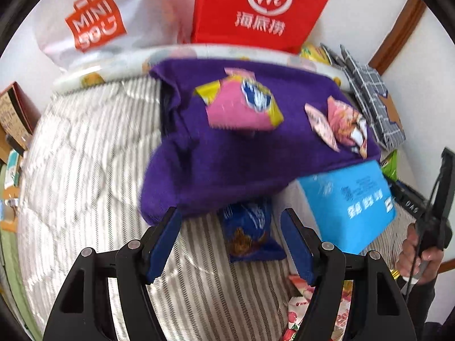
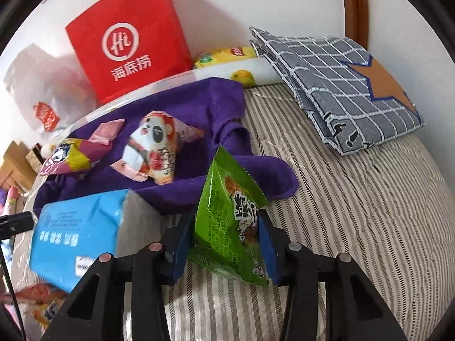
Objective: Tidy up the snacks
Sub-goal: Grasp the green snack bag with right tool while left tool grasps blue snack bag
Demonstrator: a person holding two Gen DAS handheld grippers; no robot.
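Red "Hi" bag (image 2: 128,42) w/ MINISO bag (image 1: 93,22)

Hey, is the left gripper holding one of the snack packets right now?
No, the left gripper is open and empty, with the blue snack packet lying on the striped bedcover beyond its fingers.

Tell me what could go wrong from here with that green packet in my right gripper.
The right gripper pinches the green snack packet only near its lower part, so it may flop or slip. Swinging toward the purple cloth could knock the panda packet or the blue tissue pack.
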